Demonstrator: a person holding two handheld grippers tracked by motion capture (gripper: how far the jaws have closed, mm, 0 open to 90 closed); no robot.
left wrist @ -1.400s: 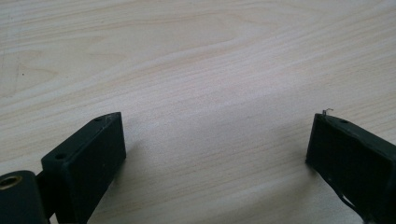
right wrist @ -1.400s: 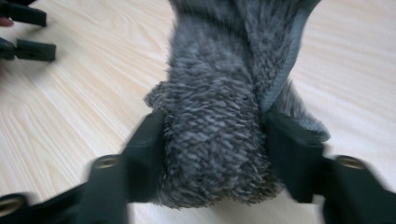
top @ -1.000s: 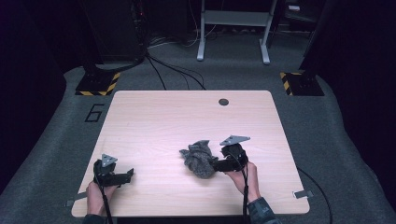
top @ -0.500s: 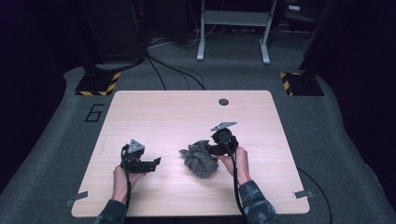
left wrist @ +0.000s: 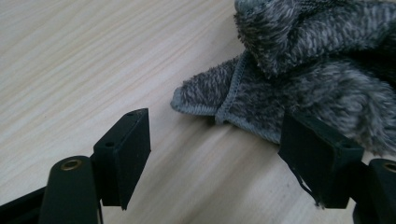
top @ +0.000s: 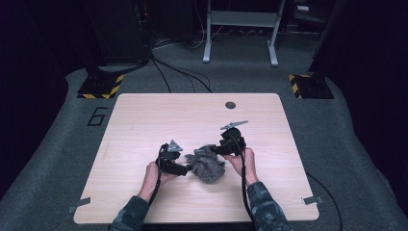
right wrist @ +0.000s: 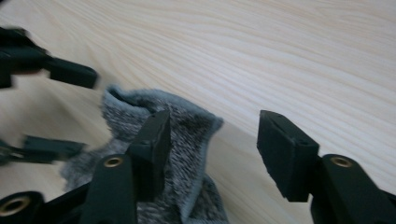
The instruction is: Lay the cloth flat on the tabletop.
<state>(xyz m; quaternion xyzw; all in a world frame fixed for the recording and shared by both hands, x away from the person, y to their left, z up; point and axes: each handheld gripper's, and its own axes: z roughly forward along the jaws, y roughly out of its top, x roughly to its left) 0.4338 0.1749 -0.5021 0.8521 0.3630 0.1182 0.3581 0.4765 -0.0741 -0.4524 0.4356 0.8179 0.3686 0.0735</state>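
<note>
Cloth (top: 207,163) crumpled mid-counter (top: 144,115); left claw (top: 188,169) now slid in from the near-left edge, spread wide at its hemmed corner; right claw (top: 215,150) also released, straddling a fold, ready for grabbing

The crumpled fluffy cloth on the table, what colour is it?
Mottled grey, light and dark fibres mixed; the fluffy cloth shows best in the left gripper view.

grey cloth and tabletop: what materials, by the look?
Grey cloth: looks like terry or microfibre towelling, with fuzzy mottled pile and a stitched hem along its edge. Tabletop: pale wood-grain surface, matte, probably laminate rather than solid wood; cannot tell for sure.
</note>
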